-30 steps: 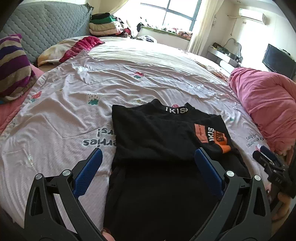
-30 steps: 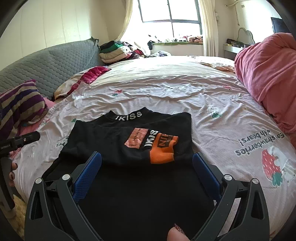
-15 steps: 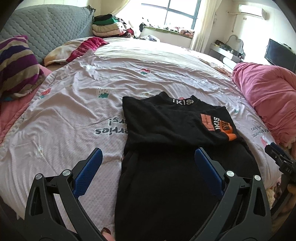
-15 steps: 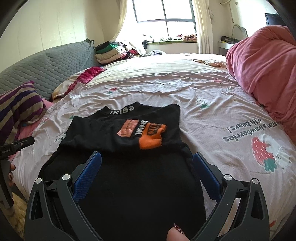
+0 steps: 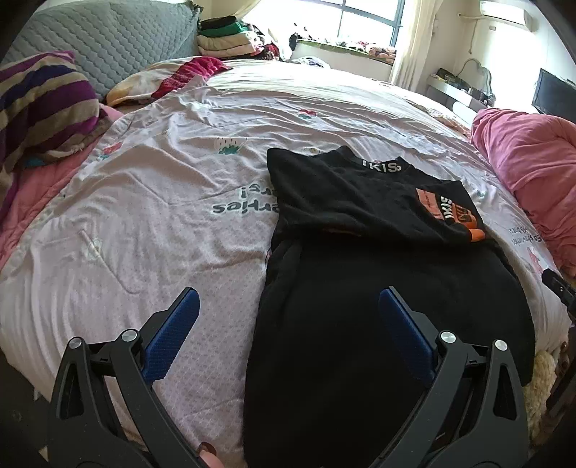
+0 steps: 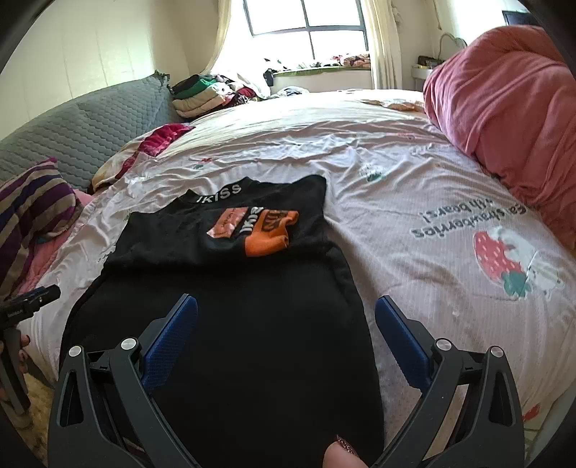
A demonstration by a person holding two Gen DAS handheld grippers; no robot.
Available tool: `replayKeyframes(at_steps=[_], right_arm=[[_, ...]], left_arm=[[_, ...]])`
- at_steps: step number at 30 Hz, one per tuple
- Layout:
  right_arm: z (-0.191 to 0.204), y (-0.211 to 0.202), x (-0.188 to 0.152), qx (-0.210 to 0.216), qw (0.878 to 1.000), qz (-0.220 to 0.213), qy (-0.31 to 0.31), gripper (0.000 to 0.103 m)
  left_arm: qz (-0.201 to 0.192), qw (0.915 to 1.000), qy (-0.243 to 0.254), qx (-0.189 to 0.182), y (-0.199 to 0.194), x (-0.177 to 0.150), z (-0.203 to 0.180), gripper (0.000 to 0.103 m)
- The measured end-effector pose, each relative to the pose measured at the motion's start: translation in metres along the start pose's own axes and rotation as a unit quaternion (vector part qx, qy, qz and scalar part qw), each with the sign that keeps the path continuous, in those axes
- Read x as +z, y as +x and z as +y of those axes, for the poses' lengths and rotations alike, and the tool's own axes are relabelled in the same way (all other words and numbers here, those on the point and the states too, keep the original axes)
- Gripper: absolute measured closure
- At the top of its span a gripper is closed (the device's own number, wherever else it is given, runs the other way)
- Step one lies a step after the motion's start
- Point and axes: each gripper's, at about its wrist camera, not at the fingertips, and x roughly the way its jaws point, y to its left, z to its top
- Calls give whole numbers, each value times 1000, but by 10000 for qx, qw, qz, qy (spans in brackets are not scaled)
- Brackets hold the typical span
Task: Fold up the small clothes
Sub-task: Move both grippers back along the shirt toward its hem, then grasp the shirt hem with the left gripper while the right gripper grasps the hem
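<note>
Black, with its sleeves folded in, the shirt [image 5: 360, 273] lies flat near the bed's [image 5: 151, 223] front edge while both the left claw [image 5: 288, 316] and right claw [image 6: 286, 316], wide open and empty, have drawn back, likely for the bottom-up fold.

A pale pink bedspread [image 6: 414, 201] printed with strawberries and lettering covers the bed; a heaped pink duvet [image 6: 511, 118] lies along its right edge; a striped pillow [image 5: 39, 108] sits at the left edge against a grey quilted headboard [image 5: 108, 39]; folded clothes [image 6: 201, 95] are stacked at the far corner below a window [image 6: 306, 25].
</note>
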Motion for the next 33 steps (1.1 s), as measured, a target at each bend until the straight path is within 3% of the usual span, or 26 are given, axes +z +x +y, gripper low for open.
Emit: replayKeyframes(at_steps=[10, 20, 22, 26, 28, 30, 33], right_arm=[[-9, -3, -12, 75, 9999, 120, 90, 5], [-10, -9, -22, 84, 9998, 155, 2, 5], [-9, -10, -25, 75, 9998, 171, -38, 5], [-7, -11, -28, 93, 9997, 193, -93, 5], [-7, -11, -29, 93, 9997, 200, -122, 5], [-6, -11, -30, 85, 9997, 208, -138, 5], [-7, -10, -32, 81, 9996, 241, -148, 5]], left_arm=[[-63, 9994, -283, -204, -14, -21, 14, 10], [184, 9988, -293, -348, -19, -55, 22, 10], [222, 9984, -314, -409, -21, -61, 24, 17], [386, 9969, -429, -541, -22, -73, 29, 44], [470, 9961, -467, -575, -22, -79, 31, 52], [528, 9954, -500, -628, -22, -83, 33, 68], [646, 9934, -571, -761, -21, -89, 34, 74]])
